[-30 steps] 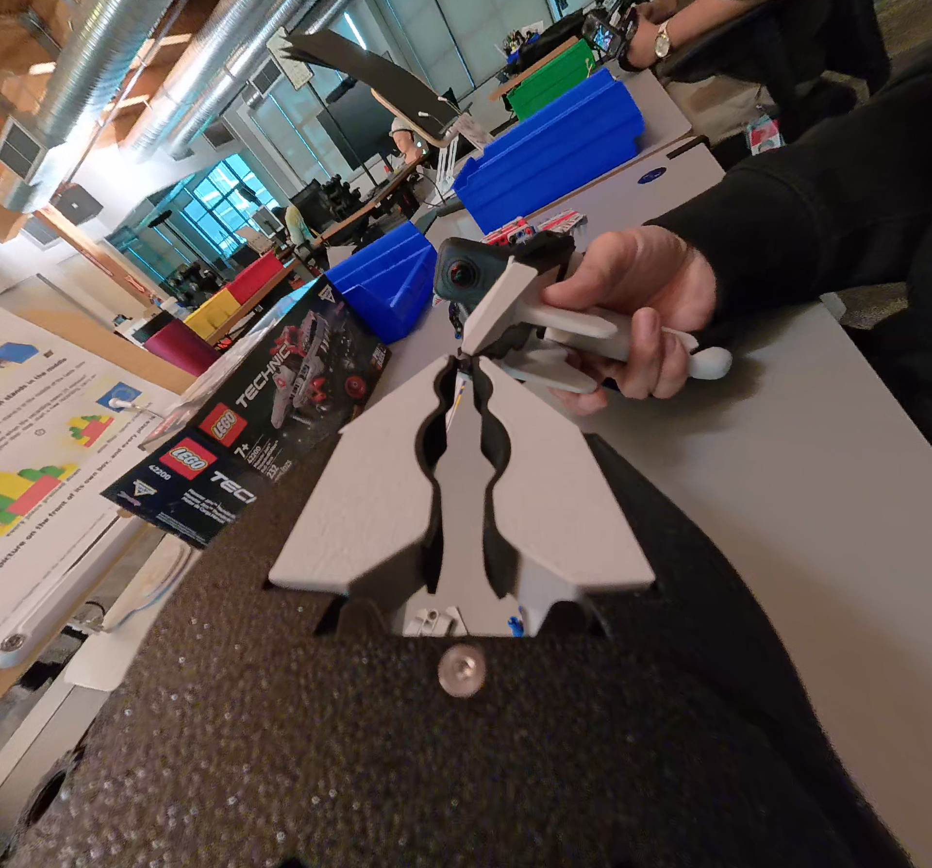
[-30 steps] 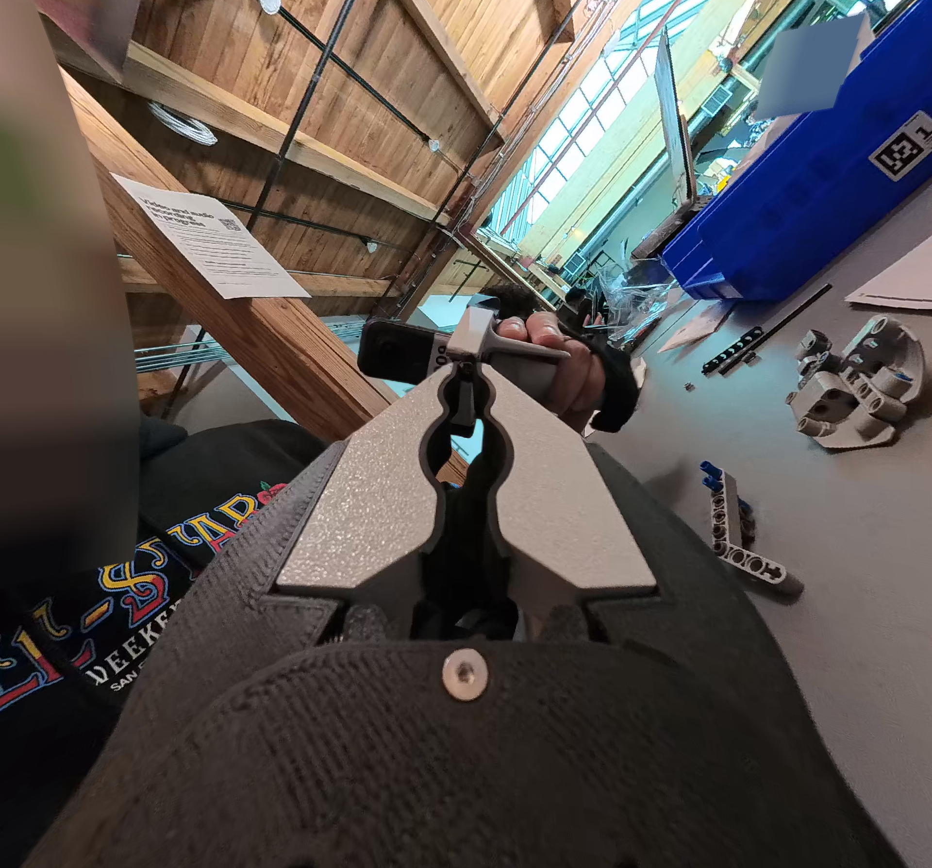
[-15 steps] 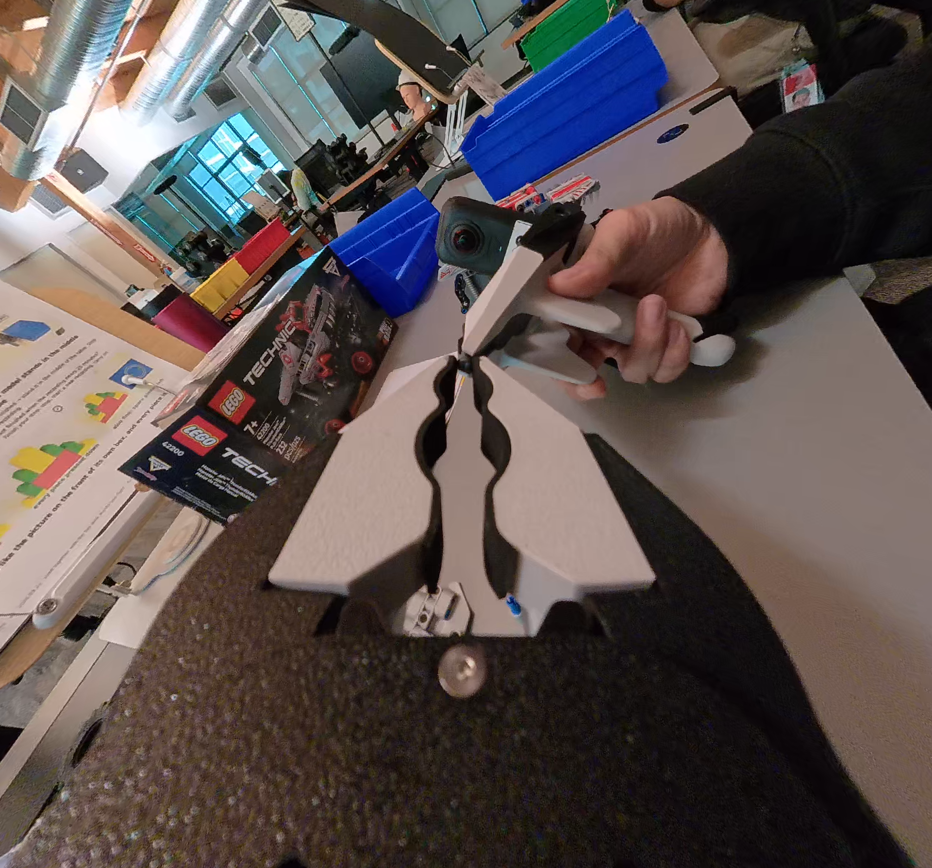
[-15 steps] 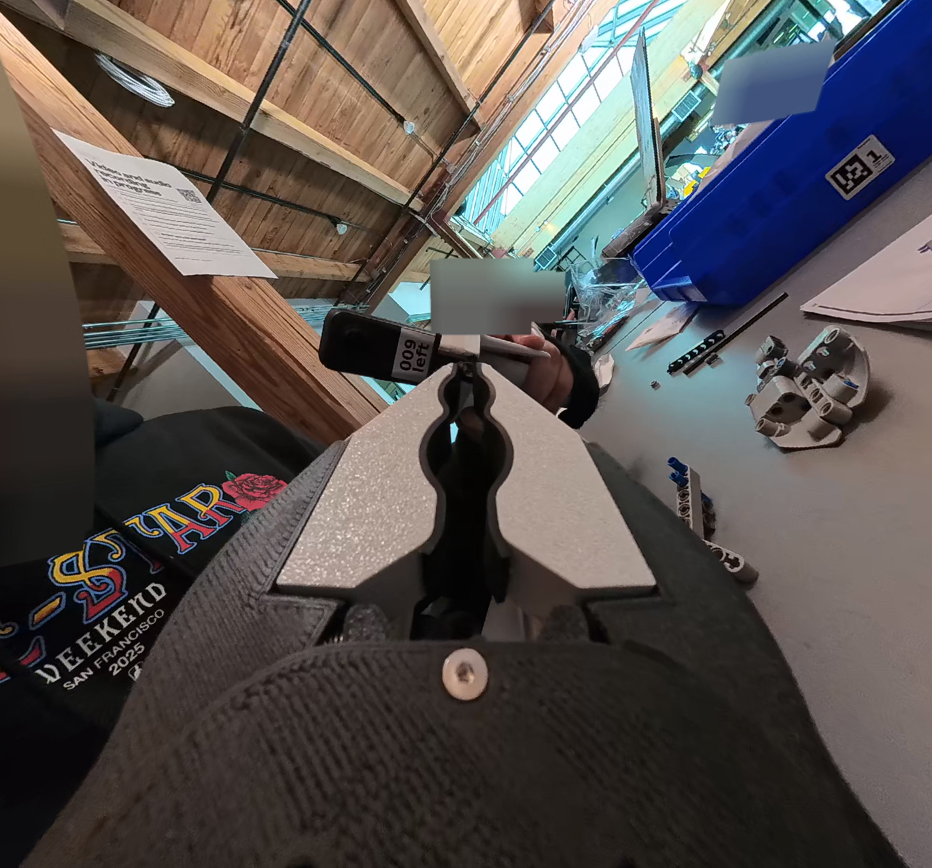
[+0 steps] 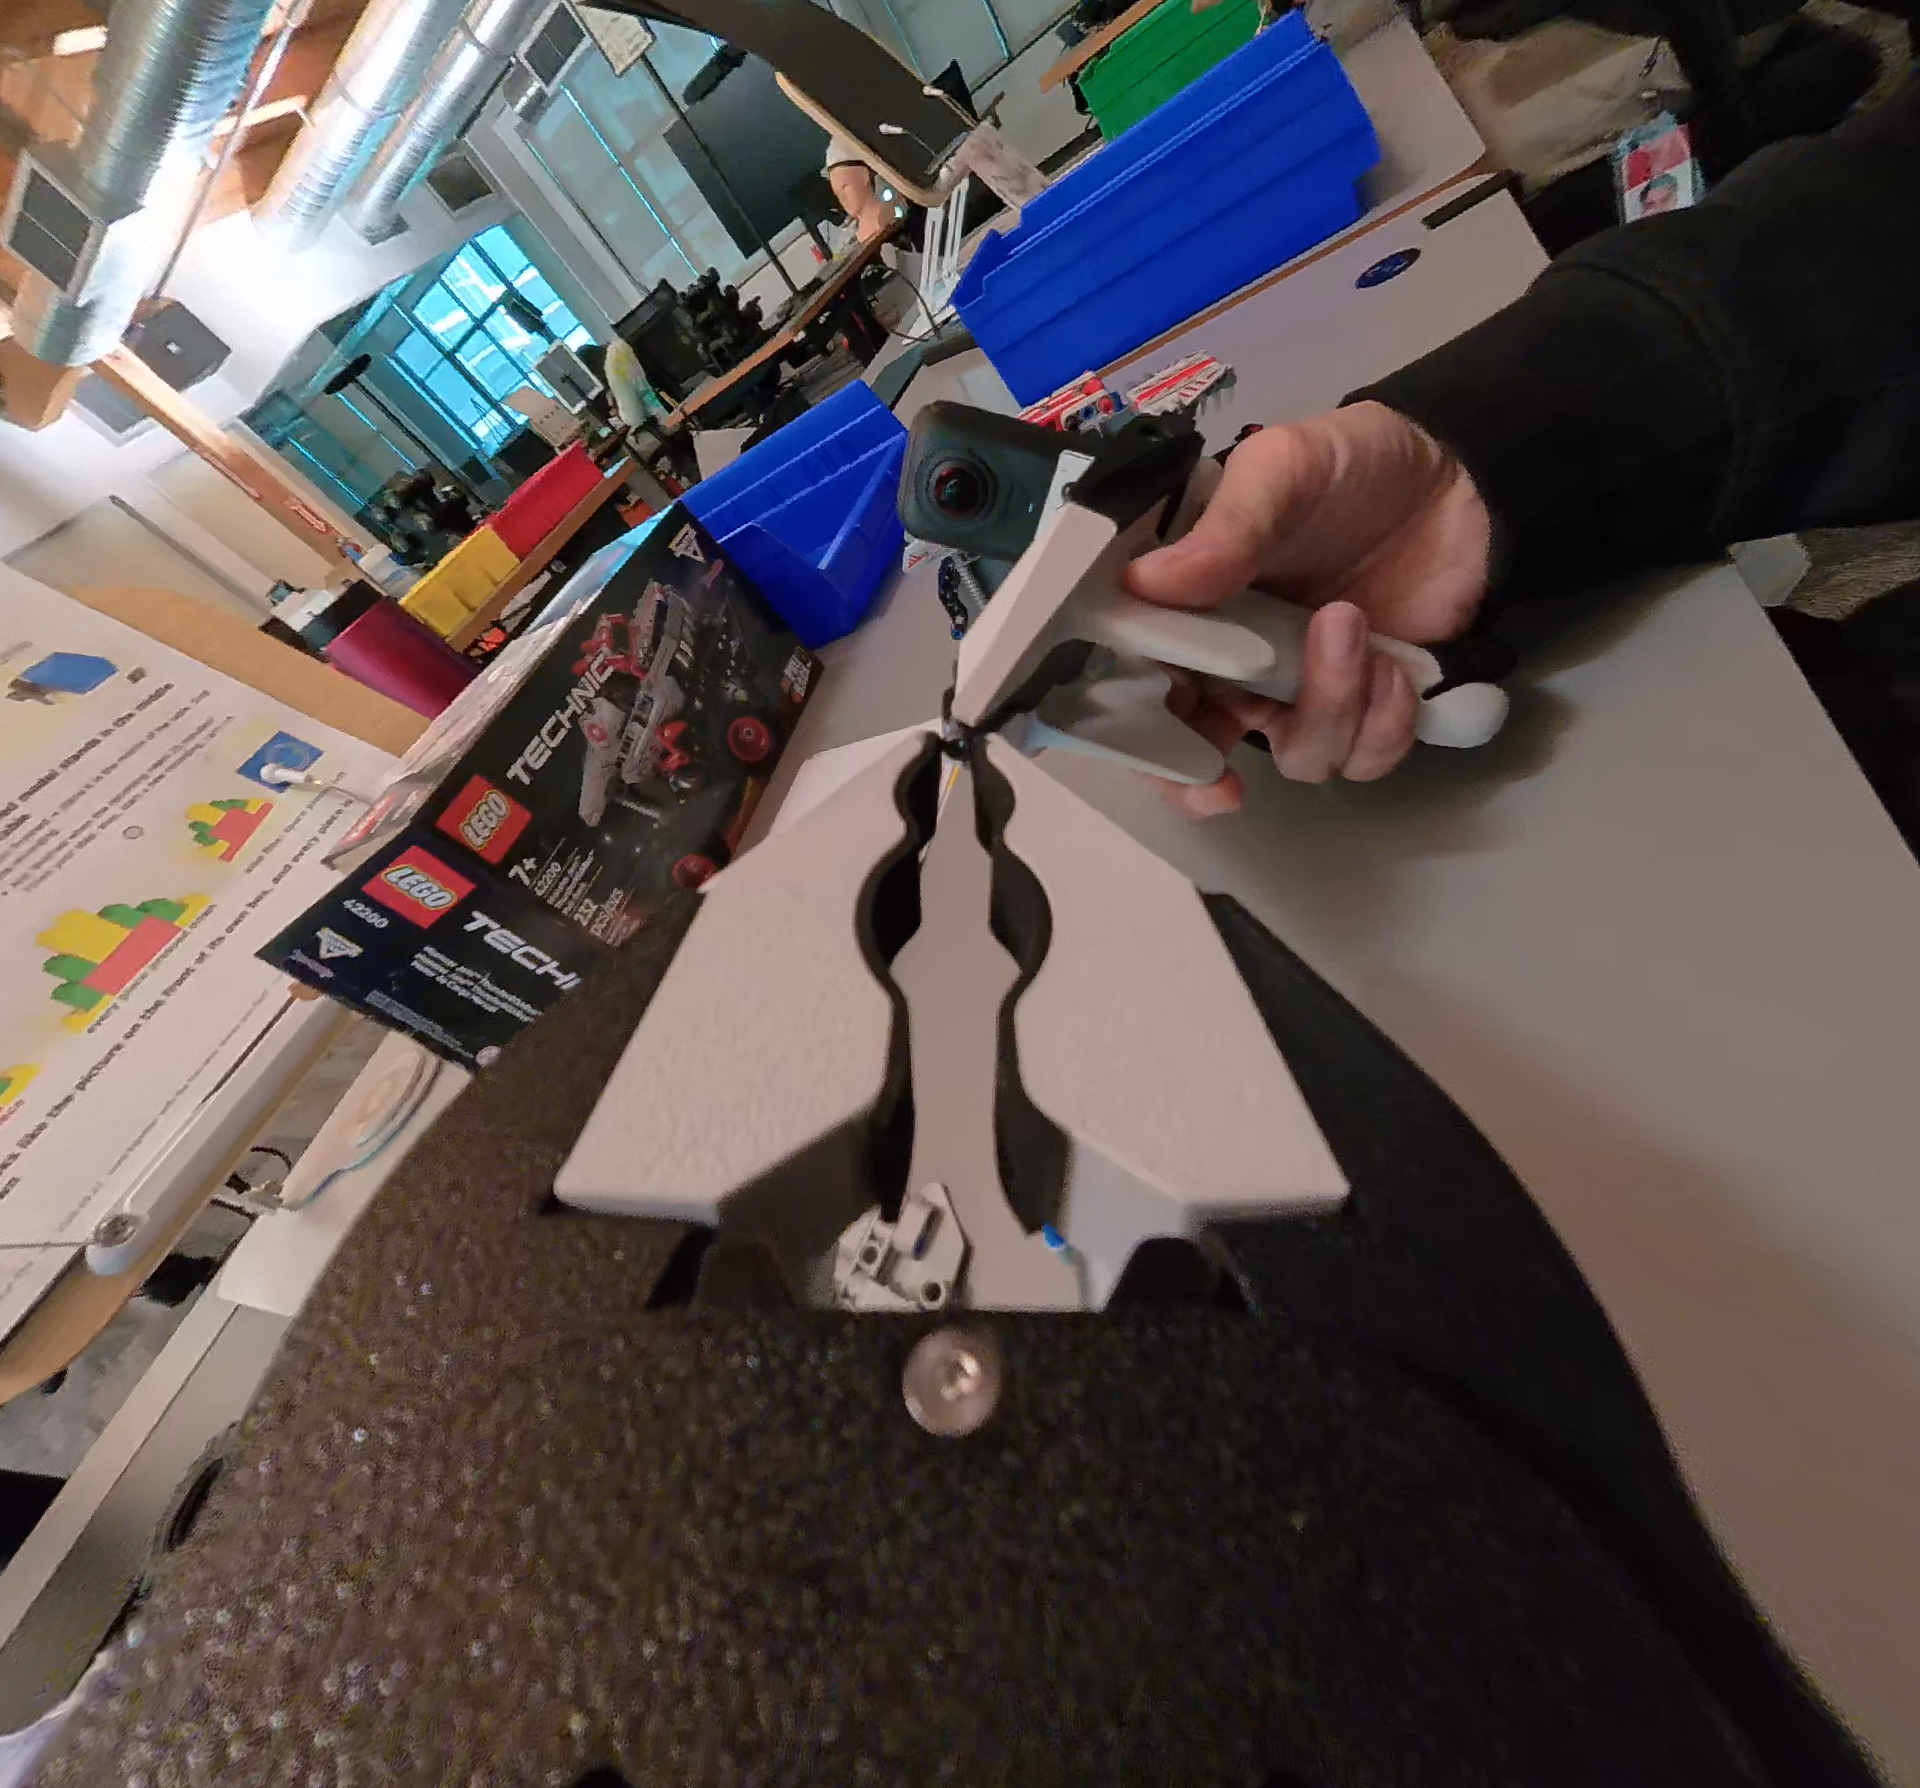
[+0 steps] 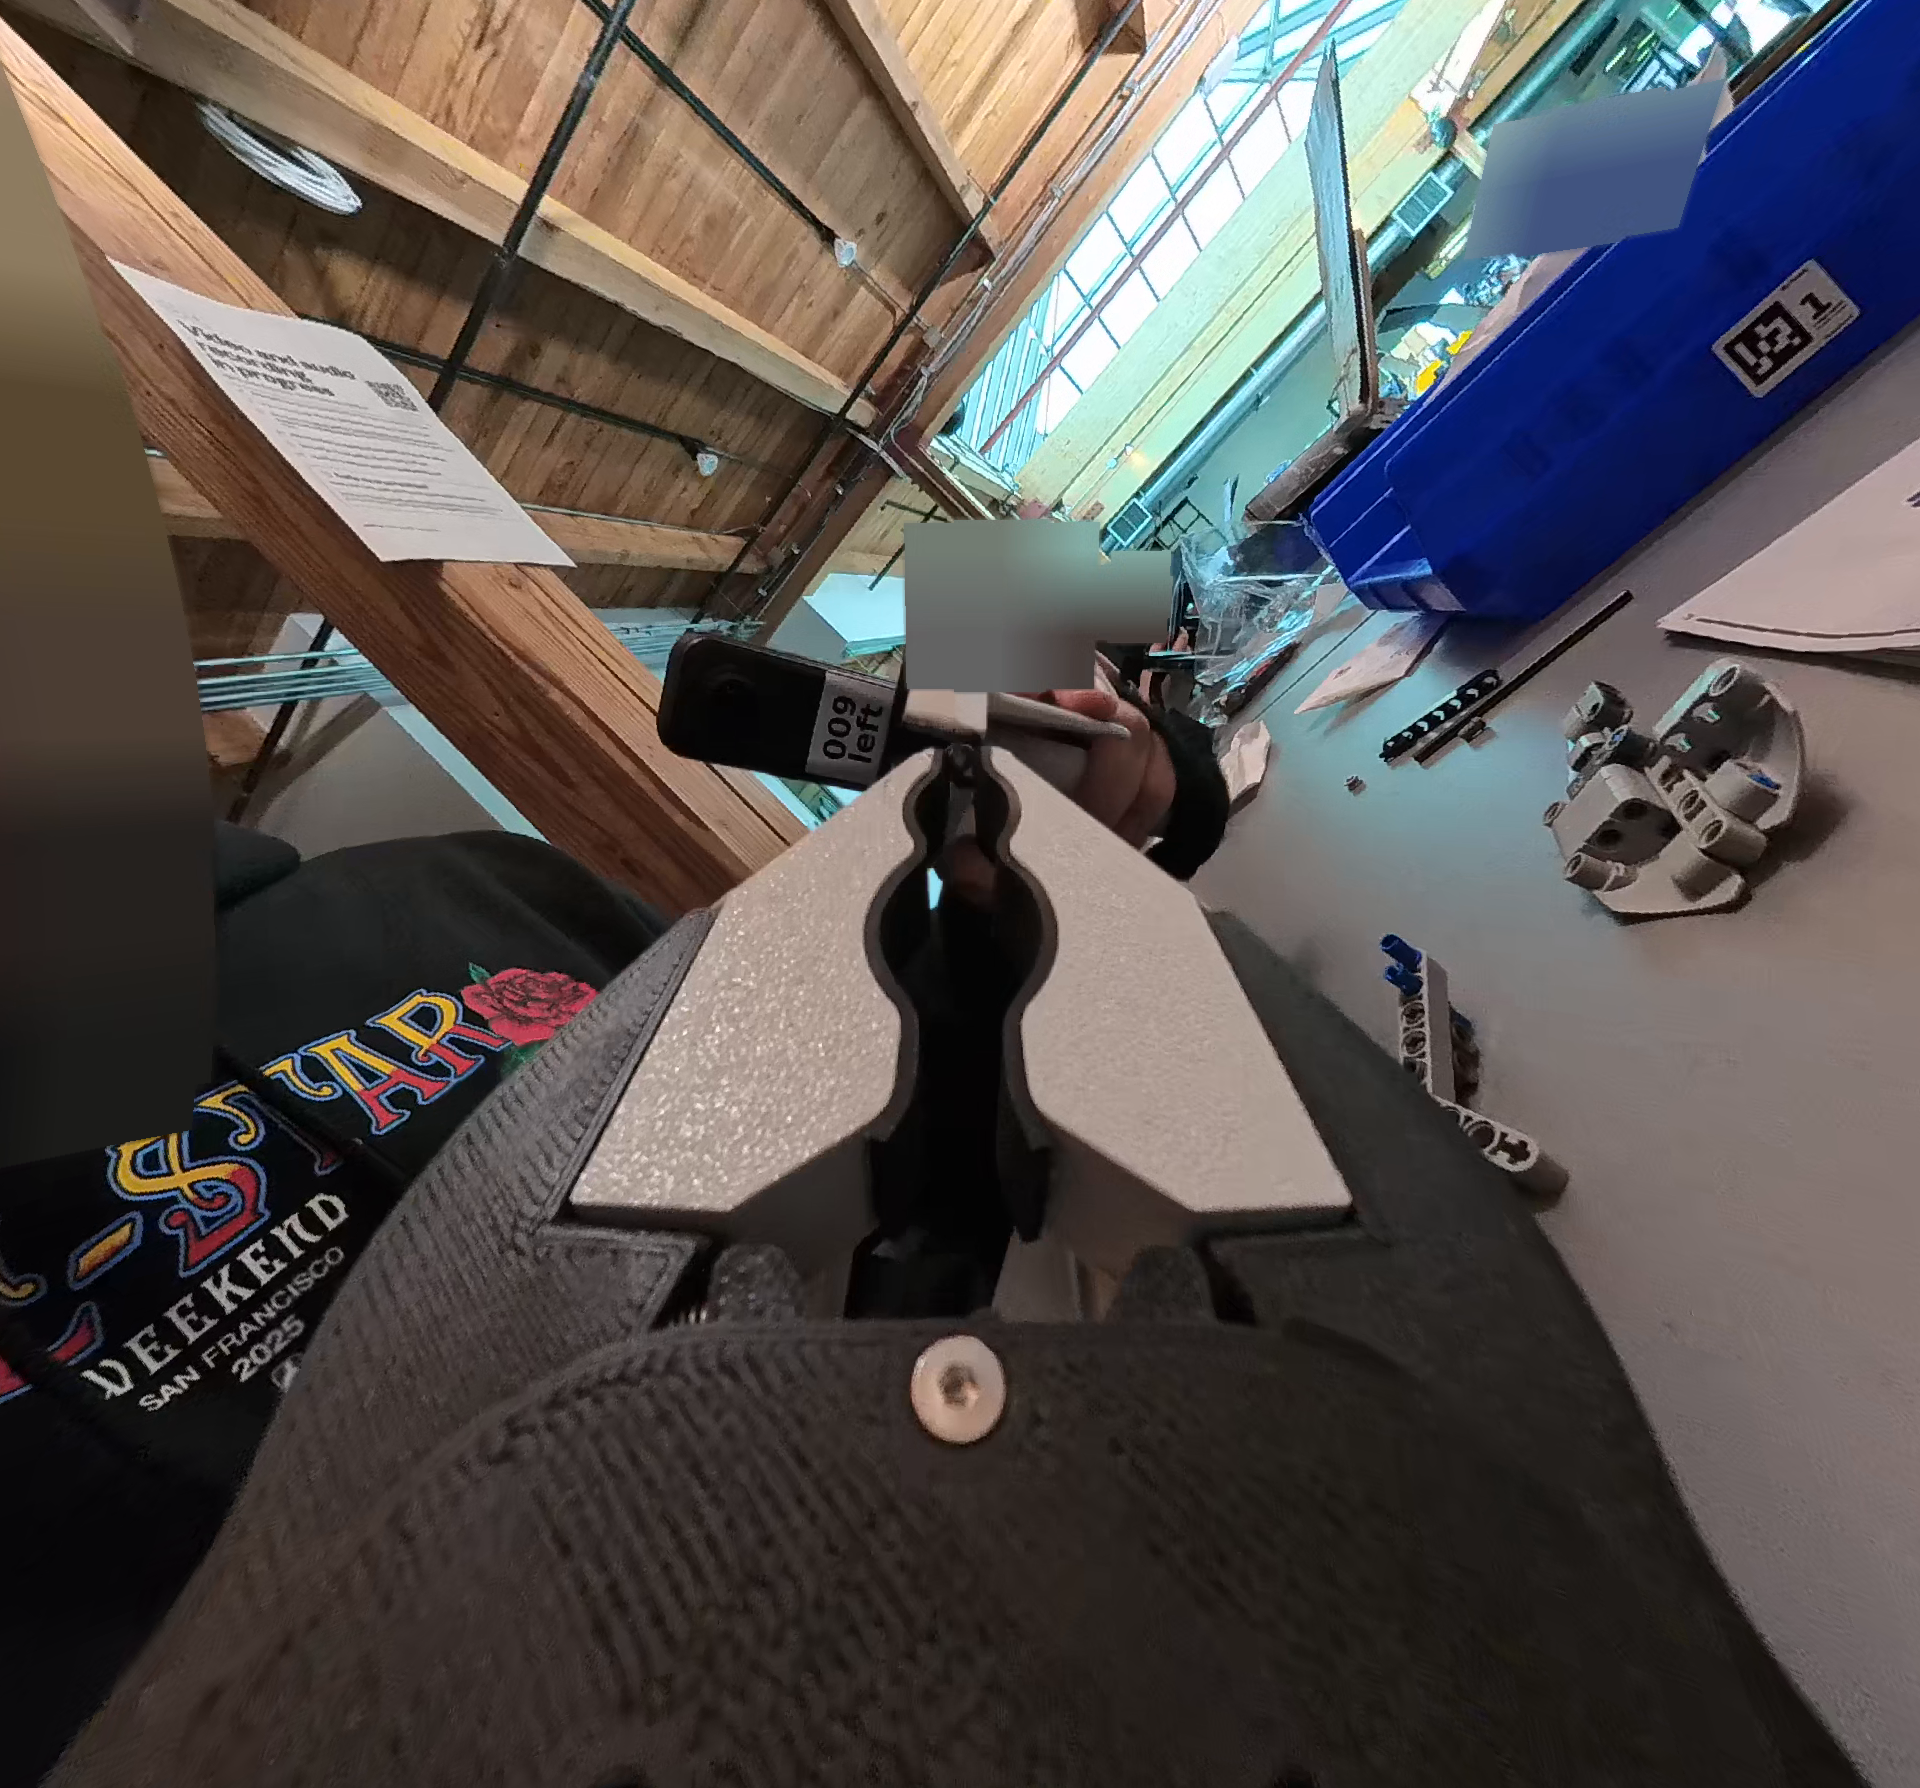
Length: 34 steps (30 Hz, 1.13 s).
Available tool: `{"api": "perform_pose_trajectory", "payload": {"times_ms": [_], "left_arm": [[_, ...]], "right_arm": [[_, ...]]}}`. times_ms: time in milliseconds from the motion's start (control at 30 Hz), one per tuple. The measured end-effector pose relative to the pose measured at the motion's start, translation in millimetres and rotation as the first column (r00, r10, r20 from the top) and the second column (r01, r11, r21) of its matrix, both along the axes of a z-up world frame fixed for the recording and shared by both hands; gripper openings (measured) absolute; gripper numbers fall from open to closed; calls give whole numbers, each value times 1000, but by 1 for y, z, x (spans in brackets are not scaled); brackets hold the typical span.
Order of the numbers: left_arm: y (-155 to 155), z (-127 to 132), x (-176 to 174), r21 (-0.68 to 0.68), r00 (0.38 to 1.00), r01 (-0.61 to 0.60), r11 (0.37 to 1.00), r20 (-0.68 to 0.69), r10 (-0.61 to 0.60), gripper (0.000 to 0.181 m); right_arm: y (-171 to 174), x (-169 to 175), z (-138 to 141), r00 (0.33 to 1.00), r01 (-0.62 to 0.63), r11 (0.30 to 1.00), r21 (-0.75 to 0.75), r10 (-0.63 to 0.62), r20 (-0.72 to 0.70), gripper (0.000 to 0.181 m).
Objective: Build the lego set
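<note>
My left gripper and right gripper are held above the grey table, tip to tip. Both are shut, and their tips meet on a small black Lego piece. It shows only as a dark speck in the left wrist view. The right gripper shows in the left wrist view, held by a hand. The left gripper's camera shows in the right wrist view. A grey Lego sub-assembly and a grey beam with blue pins lie on the table to the right.
The Lego box stands at the left beside a small blue bin. A small grey part lies under the left gripper. A black beam and axle, a paper sheet and large blue bins are farther back. Less than 4 cm separates the two grippers' tips.
The two grippers stay tip to tip on the small piece. Both have shifted and tilted slightly, so the table parts sit a little differently in the views.
</note>
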State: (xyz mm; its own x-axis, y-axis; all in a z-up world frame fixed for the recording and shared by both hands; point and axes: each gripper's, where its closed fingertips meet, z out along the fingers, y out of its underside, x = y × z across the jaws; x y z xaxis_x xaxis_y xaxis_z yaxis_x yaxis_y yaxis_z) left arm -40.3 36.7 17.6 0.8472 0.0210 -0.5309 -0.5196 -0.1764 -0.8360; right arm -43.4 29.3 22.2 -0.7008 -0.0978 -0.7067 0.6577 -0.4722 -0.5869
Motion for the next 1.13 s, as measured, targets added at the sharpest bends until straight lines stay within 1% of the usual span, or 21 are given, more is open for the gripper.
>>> {"api": "perform_pose_trajectory", "payload": {"times_ms": [333, 433, 500, 533, 567, 600, 633, 667, 700, 733, 800, 900, 933, 1000, 1033, 1100, 1133], "left_arm": [[0, 2, -1, 6, 999, -18, 1000, -45, 19, 2], [1, -1, -2, -33, 999, -28, 999, -46, 27, 2], [-1, -8, -8, -102, 998, -46, 994, -40, 42, 2], [-3, -14, -12, -157, 998, -59, 986, -43, 53, 2], [-7, -21, -15, -219, 998, -57, 974, -32, 52, 2], [-10, -27, -17, -274, 999, -46, 961, -8, 45, 2], [-13, -33, -18, -322, 999, -25, 946, 24, 34, 2], [-15, -41, -17, -377, 997, 7, 926, 68, 20, 1], [-16, -48, -17, -427, 994, 34, 903, 106, 12, 2], [-16, -54, -17, -473, 992, 53, 880, 128, 10, 2], [-18, -68, -15, -575, 985, 98, 813, 172, 3, 1], [-21, -80, -18, -674, 982, 118, 730, 187, 14, 1], [-22, -82, -19, -699, 982, 118, 705, 186, 21, 1], [-23, -85, -17, -738, 982, 135, 662, 186, 7, 1], [-23, -87, -16, -753, 983, 140, 643, 186, 3, 1], [-24, -90, -13, -785, 981, 158, 599, 192, -7, 1], [-24, -92, -13, -801, 982, 156, 579, 187, -7, 2]], "right_arm": [[0, 0, 2, 1000, -2, 1000, -12, 2, 4, 2], [0, 0, 1, 1000, -5, 1000, -3, 5, 0, 3], [1, -1, -5, 999, 12, 996, 85, -9, -35, 3], [3, -1, -11, 997, 28, 985, 170, -14, -82, 5], [5, -2, -20, 990, 58, 959, 279, -18, -143, 14], [8, -2, -29, 974, 102, 911, 400, -10, -224, 15], [12, -4, -41, 950, 164, 837, 522, 9, -314, 16], [17, -9, -51, 915, 247, 748, 616, 30, -403, 22], [19, -14, -60, 875, 311, 664, 680, 80, -478, 22], [19, -16, -67, 845, 337, 605, 721, 143, -515, 25], [12, -14, -82, 818, 305, 529, 792, 280, -502, 26], [4, -17, -106, 764, 284, 395, 874, 457, -455, 27], [1, -17, -111, 748, 276, 374, 885, 495, -442, 26], [-4, -17, -117, 733, 245, 361, 900, 538, -416, 24], [-6, -17, -120, 729, 231, 352, 907, 555, -401, 22], [-4, -21, -129, 721, 241, 307, 921, 579, -382, 21], [-5, -21, -131, 718, 235, 308, 922, 585, -378, 20]]}}
